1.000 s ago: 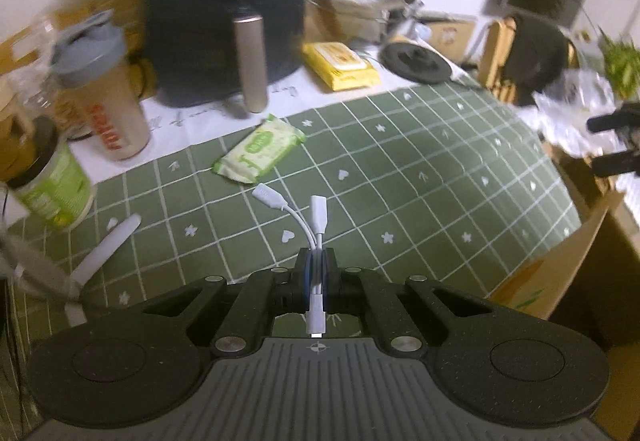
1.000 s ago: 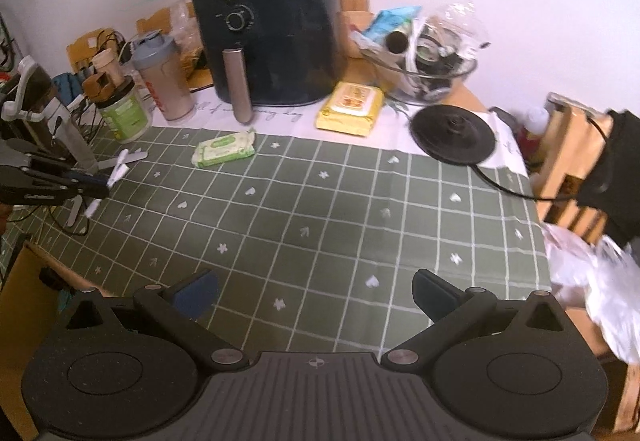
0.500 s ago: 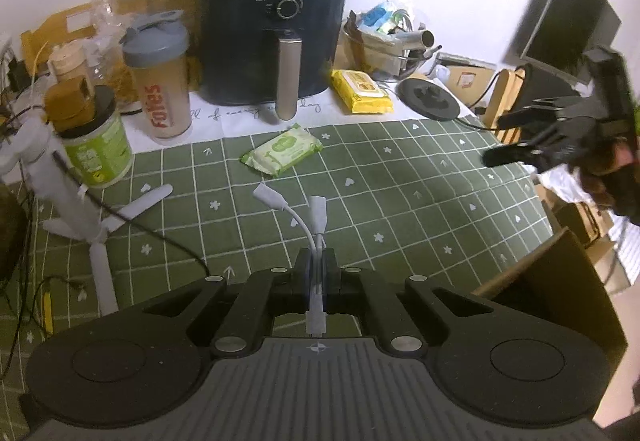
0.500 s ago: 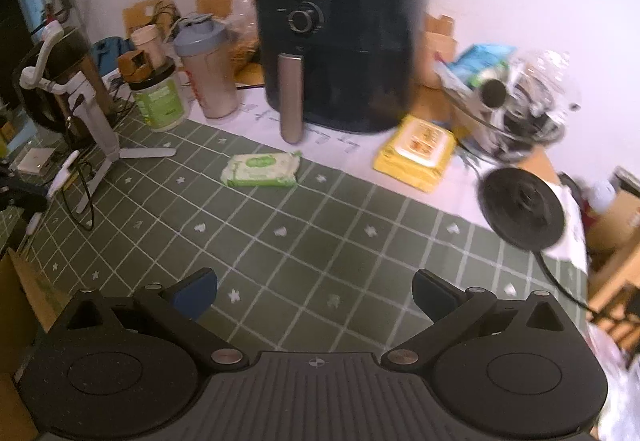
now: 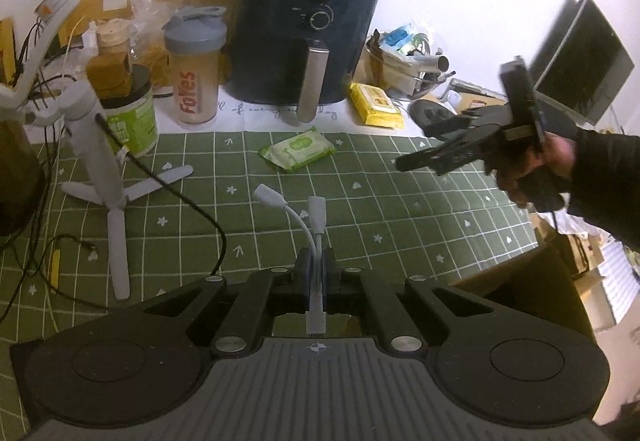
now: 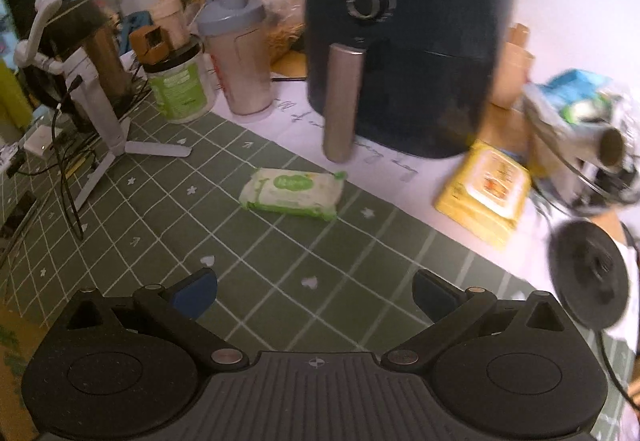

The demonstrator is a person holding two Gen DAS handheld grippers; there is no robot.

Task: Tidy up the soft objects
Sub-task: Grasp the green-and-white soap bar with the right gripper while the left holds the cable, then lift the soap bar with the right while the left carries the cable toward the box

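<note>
The left gripper (image 5: 316, 265) has its jaws pressed together on a white adapter cable (image 5: 310, 225), pinching the cord low down so that its two plug ends rise free above the jaws; this hold appears chosen to keep the limp cable clear of the table while it is carried. The cable hangs over the green grid tablecloth (image 5: 400, 225), on the near side of the green wet-wipe pack (image 5: 297, 152) and well apart from it. The wipe pack, judged the next soft item to be sorted, lies flat on the tablecloth just in front of the black air fryer (image 5: 308, 37), near the cloth's far edge. A yellow wipe pack (image 5: 374, 104) lies to the right of the air fryer on the white strip beyond the cloth. A shaker bottle (image 5: 196, 69) and a green-labelled jar (image 5: 128, 117) stand to the left of the air fryer, with a white tripod stand (image 5: 100, 177) further left. The right gripper (image 6: 314, 291) has its jaws spread wide with nothing between them, and its own view looks down on the green wipe pack (image 6: 294, 193), which suggests an approach to it. In the left view the right gripper (image 5: 436, 151) is held in a hand (image 5: 532, 169) in a dark sleeve, to the right of the air fryer and above the cloth, fingers pointing leftward toward the wipe pack. Both grippers tilt downward toward the table.
</note>
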